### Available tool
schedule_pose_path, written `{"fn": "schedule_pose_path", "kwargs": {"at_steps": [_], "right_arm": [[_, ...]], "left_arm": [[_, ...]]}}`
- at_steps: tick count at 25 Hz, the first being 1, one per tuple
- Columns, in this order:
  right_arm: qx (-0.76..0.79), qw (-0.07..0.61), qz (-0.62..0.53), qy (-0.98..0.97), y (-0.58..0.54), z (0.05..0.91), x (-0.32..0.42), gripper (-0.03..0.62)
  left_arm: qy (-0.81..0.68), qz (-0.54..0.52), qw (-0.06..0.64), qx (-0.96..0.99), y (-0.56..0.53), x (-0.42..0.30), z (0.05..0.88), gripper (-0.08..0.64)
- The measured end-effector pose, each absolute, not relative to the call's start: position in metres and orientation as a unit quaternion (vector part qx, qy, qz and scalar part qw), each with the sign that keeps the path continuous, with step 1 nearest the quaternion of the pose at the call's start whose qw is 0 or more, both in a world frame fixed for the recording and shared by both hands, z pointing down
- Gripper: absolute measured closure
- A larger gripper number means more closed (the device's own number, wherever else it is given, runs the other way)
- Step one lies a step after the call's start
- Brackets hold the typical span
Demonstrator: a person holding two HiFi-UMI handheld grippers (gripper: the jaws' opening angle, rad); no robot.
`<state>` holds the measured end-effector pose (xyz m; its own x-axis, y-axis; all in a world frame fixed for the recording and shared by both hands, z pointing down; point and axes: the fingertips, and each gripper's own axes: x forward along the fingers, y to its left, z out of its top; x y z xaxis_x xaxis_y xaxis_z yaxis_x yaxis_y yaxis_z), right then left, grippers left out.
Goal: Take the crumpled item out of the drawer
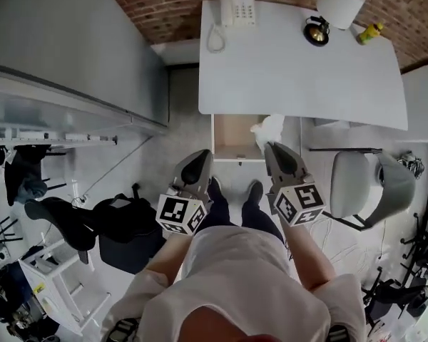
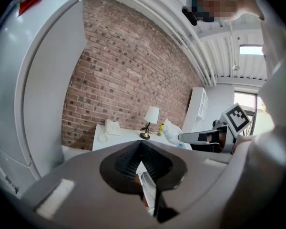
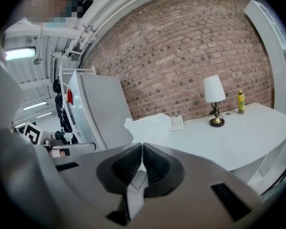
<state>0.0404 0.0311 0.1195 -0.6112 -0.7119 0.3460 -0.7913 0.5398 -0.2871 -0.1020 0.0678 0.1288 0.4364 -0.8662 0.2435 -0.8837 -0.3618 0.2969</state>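
The crumpled white item (image 1: pixel 269 130) hangs just above the right edge of the open wooden drawer (image 1: pixel 232 138), under the front of the white desk (image 1: pixel 299 70). My right gripper (image 1: pixel 270 147) is shut on the item's lower end. In the right gripper view the crumpled item (image 3: pixel 150 127) sticks out beyond the closed tips of that gripper (image 3: pixel 142 147). My left gripper (image 1: pixel 202 154) hovers beside the drawer's left front corner, shut and holding nothing. From the left gripper view, its jaws (image 2: pixel 141 144) meet, and the crumpled item (image 2: pixel 170 130) shows at the right gripper's tip.
On the desk stand a white phone (image 1: pixel 237 9), a lamp (image 1: pixel 335 6) and a yellow bottle (image 1: pixel 369 33). A grey chair (image 1: pixel 371 187) sits right of the drawer. A large white cabinet (image 1: pixel 71 55) fills the left. The person's shoes (image 1: pixel 234 189) stand before the drawer.
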Motion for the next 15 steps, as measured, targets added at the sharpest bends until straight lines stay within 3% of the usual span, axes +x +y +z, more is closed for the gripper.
{"fn": "schedule_pose_path", "kwargs": {"at_steps": [15], "right_arm": [[0.448,0.009,0.122,-0.886,0.046,-0.013,0.044,0.58]], "left_arm": [[-0.541,-0.03,0.114,0.833,0.069,-0.109,0.004,0.551]]}}
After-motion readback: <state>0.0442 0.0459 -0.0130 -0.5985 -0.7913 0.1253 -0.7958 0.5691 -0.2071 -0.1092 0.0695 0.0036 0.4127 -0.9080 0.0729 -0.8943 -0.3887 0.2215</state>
